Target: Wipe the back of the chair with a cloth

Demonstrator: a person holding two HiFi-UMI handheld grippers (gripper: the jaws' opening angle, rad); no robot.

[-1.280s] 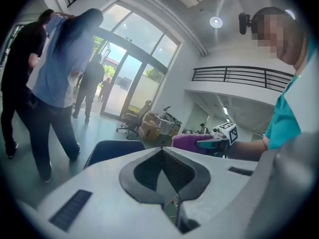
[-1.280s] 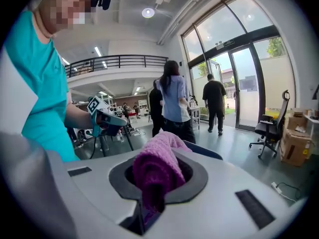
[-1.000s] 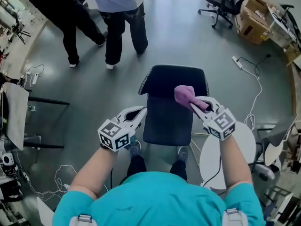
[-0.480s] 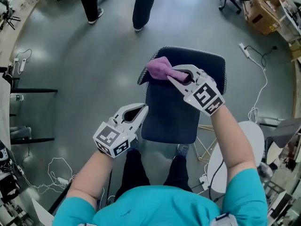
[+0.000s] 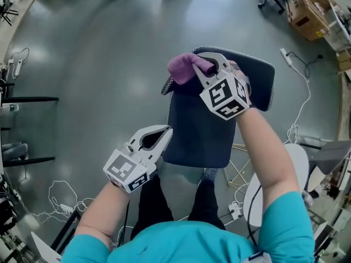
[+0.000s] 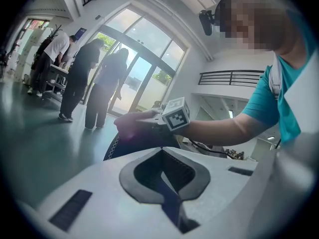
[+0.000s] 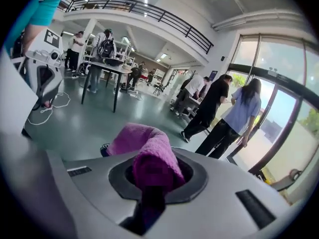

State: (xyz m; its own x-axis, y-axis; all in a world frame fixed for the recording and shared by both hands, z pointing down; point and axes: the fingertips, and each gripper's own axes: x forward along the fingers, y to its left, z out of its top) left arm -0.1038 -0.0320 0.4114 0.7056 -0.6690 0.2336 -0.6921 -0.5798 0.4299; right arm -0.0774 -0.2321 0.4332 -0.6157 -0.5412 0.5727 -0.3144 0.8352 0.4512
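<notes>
Carried over the last second from the right half of the dark navy fabric chair back point(image 5: 200, 127) to its top left corner: fluffy purple terry cloth point(image 5: 180, 67). At left, noted left gripper point(image 5: 164, 131) held low, just beside the left edge of the chair back, jaws closed tip to tip on nothing; contact with the edge not determinable. Higher and to the right, found right gripper point(image 5: 202, 66) clamped on one end of the cloth, with the bunched free end spilling leftward past the jaw tips over the corner. Long top edge of the chair back running away rightward from those jaws; judged to call for a sweep to the right along it, right gripper plainly the nearer. Cloth thick, soft, crumpled into a wad.
</notes>
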